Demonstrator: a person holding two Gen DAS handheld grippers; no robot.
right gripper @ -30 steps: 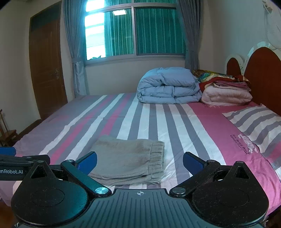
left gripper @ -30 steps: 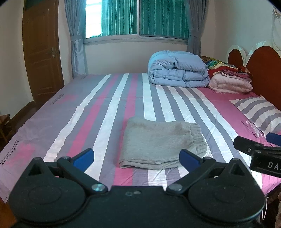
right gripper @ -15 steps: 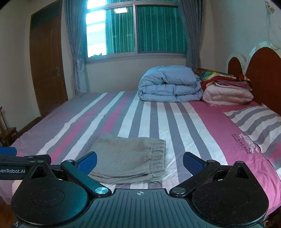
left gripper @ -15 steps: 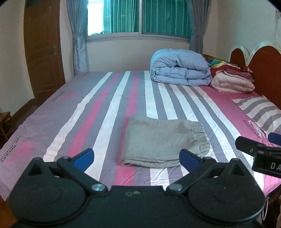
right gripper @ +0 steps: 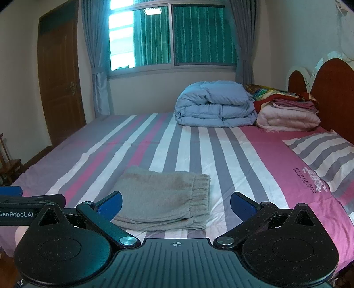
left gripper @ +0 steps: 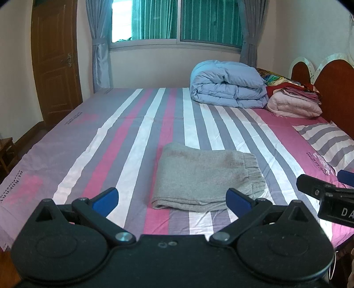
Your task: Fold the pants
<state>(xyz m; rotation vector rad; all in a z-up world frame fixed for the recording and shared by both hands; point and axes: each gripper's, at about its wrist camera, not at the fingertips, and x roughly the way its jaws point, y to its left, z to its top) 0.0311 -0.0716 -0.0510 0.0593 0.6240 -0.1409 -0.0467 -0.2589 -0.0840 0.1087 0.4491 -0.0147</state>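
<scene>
Right now your left gripper point(left gripper: 172, 198) hangs just off the near edge of the bed point(left gripper: 93, 141) with its fingers spread wide and nothing between them, and your right gripper point(right gripper: 176, 202) sits beside it in the same state: wide, empty, clear of the cloth. Neither one touches anything. Judging by that stance, you have let go because the folding looks finished.

Just beyond your fingertips, the grey pants point(left gripper: 205, 177) lie on the bed near its near edge, roughly midway along it. They are folded into a compact rectangle of several layers, with the layered edges facing you and the gathered elastic waistband at the right end. The bundle lies flat and square to the stripes, so it needs no hold to keep its shape.

Past the pants, the sheet runs in pink, white and grey stripes, lightly wrinkled and otherwise bare toward the far edge. A striped pillow point(left gripper: 325, 144) rests at the right edge. Toward the far right corner sits a folded blue duvet point(left gripper: 227, 86), with a stack of pink and red bedding point(left gripper: 294, 102) beside it against the wooden headboard point(left gripper: 336, 88). Behind the bed, you see a curtained window point(left gripper: 177, 20), and a brown door point(left gripper: 55, 64) on the left wall.
</scene>
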